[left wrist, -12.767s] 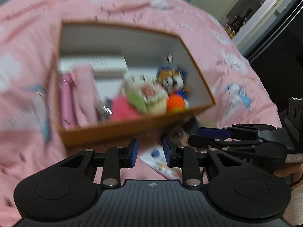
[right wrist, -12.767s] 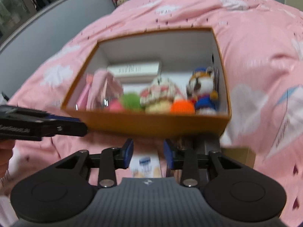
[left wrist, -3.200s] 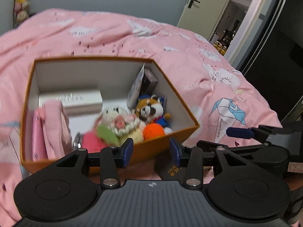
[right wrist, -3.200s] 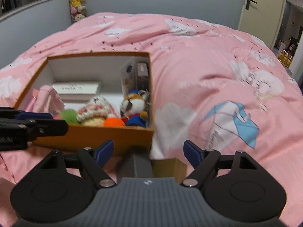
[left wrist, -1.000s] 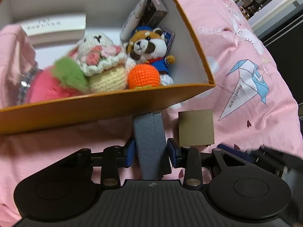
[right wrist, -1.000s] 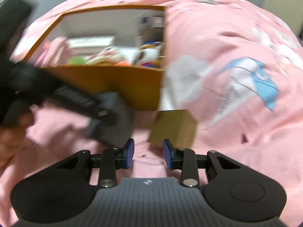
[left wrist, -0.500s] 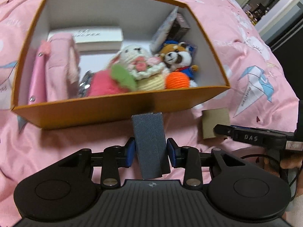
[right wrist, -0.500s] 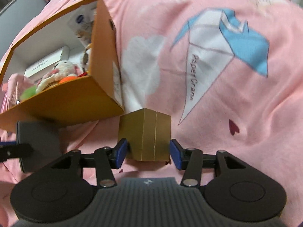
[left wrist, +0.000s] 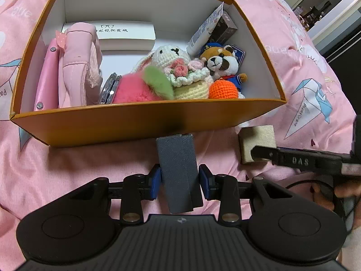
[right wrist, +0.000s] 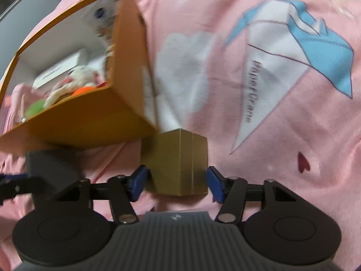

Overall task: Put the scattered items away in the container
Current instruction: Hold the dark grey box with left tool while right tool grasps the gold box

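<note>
An orange cardboard box point(left wrist: 144, 122) sits on a pink bedspread and holds plush toys, a pink pouch, a white glasses case and small packages. My left gripper point(left wrist: 179, 181) is shut on a grey-blue wallet point(left wrist: 178, 169) and holds it just in front of the box's near wall. My right gripper point(right wrist: 176, 184) straddles a small brown cardboard box point(right wrist: 178, 160) lying by the orange box's corner point(right wrist: 135, 103); the pads stand a little off its sides. The brown box also shows in the left wrist view point(left wrist: 257, 142), with the right gripper's finger point(left wrist: 293, 158) over it.
The pink bedspread point(right wrist: 270, 67) with paper-crane and cloud prints surrounds everything. The plush rabbit point(left wrist: 171, 63), red-panda toy point(left wrist: 223, 63) and orange ball point(left wrist: 223, 90) fill the box's near right part. A doorway lies at the far right.
My left gripper has lifted the wallet up toward the box front. My right gripper has moved in around the small brown box, its jaws wider than a second ago.
</note>
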`<state>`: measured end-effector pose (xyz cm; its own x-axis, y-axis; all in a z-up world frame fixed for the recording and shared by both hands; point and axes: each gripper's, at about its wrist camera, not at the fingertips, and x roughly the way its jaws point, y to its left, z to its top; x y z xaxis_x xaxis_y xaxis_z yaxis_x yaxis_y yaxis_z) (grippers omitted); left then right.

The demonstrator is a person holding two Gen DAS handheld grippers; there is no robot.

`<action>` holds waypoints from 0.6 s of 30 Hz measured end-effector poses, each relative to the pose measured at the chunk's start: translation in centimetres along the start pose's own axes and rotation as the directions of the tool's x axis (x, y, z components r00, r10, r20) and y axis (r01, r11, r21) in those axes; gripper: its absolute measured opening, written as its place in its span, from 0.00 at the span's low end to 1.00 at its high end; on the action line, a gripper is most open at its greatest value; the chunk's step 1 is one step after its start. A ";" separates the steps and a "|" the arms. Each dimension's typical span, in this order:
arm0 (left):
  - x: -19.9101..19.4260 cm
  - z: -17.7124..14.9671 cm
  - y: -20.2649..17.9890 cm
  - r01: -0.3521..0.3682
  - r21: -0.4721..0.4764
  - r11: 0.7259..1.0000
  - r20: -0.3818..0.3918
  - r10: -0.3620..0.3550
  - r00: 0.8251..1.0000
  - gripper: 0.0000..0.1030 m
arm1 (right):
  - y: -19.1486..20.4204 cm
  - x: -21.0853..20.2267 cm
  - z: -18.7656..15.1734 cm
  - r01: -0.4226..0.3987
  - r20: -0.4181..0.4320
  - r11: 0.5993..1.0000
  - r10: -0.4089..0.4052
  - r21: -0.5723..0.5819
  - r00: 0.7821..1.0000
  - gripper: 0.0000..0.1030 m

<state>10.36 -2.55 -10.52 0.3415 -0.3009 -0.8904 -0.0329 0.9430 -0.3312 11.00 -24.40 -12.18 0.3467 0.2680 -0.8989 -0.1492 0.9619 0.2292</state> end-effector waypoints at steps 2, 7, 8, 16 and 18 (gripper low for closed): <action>0.0 0.0 -0.1 -0.001 0.004 1.000 0.000 0.001 1.000 0.40 | 1.2 -0.6 -0.5 -0.027 -0.002 0.999 0.027 -0.045 1.000 0.55; 0.1 0.1 -0.3 -0.003 0.005 1.000 0.000 0.003 1.000 0.40 | 4.2 -2.0 -1.6 -0.098 0.003 0.984 0.100 -0.152 0.995 0.49; 0.1 0.1 -0.2 -0.001 0.001 1.000 -0.001 0.001 1.000 0.40 | 4.6 -2.2 -1.8 -0.132 -0.003 0.978 0.133 -0.163 0.991 0.49; 0.1 0.1 0.4 0.020 -0.034 0.999 0.006 -0.020 1.000 0.40 | 5.3 -1.5 -1.3 -0.101 0.004 0.981 0.103 -0.166 0.995 0.45; 0.1 0.1 0.4 0.021 -0.034 0.999 0.006 -0.020 1.000 0.40 | 4.8 -1.8 -1.1 -0.077 0.018 0.986 0.080 -0.147 0.997 0.45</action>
<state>10.51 -2.19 -10.75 0.3476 -0.3191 -0.8817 -0.0580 0.9312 -0.3599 8.67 -20.34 -9.88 0.3504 0.3454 -0.8706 -0.3097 0.9200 0.2403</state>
